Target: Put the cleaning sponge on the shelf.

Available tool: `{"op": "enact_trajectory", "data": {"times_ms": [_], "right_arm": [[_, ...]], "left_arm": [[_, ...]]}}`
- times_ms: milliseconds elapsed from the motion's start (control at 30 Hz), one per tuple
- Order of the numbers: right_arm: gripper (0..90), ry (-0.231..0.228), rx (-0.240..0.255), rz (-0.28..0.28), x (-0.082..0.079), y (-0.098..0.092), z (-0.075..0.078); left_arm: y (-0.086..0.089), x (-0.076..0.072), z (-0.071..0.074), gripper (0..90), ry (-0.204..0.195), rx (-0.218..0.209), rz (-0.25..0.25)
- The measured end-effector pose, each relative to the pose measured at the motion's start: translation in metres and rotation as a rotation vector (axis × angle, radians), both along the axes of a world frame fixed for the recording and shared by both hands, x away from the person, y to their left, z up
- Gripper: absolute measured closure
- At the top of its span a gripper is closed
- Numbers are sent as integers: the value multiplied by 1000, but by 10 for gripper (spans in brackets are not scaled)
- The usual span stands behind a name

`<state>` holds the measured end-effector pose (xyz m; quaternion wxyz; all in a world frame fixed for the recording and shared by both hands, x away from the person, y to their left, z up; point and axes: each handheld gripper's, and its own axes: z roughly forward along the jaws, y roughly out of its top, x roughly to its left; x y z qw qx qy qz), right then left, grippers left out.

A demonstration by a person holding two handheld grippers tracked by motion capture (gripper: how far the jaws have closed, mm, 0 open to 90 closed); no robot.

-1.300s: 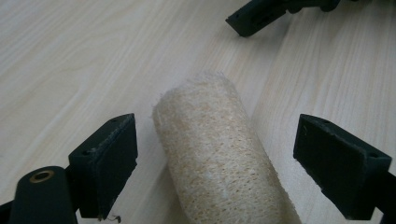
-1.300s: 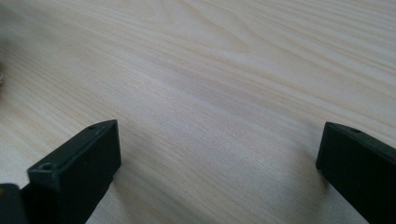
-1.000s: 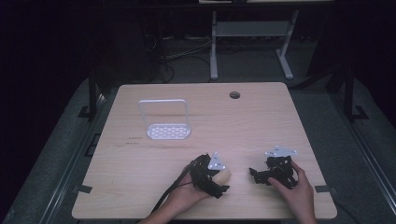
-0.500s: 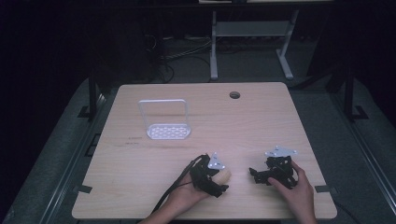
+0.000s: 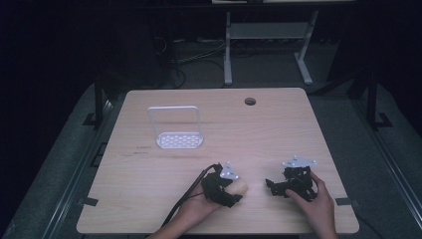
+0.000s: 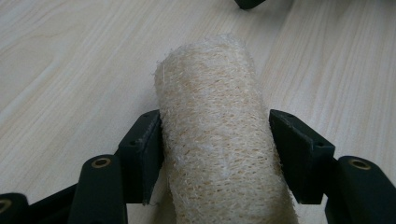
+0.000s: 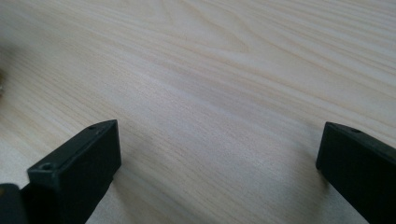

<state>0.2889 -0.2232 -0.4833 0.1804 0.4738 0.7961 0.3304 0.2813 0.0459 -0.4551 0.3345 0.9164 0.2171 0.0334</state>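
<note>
Loofah roll (image 6: pixel 219 135) near end cut off by frame, pinched between left gripper (image 6: pixel 217 154) jaws, right gripper (image 7: pixel 219 158) jaws wide apart over bare wooden table (image 7: pixel 233 70)

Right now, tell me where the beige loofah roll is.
The beige loofah roll sits clamped in the left claw near the wooden table's front edge, left of the right claw.

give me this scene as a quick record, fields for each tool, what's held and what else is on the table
left tool: shut on the loofah roll, jaws pressing both of its sides
loofah roll: pale, fibrous, lying along the table between the jaws
right tool: open, jaws wide apart over bare wood, holding nothing
white rack: upright frame on a perforated base, far left part of the table, apart from both tools
table: light wood, round hole near the far edge
</note>
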Motion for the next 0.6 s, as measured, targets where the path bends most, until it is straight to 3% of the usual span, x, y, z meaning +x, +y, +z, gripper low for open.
{"op": "enact_trajectory", "data": {"times_ms": [600], "right_arm": [[0, 1, 1, -1, 0, 0, 0]], "left_arm": [[5, 1, 1, 387, 3, -13, -38]]}}
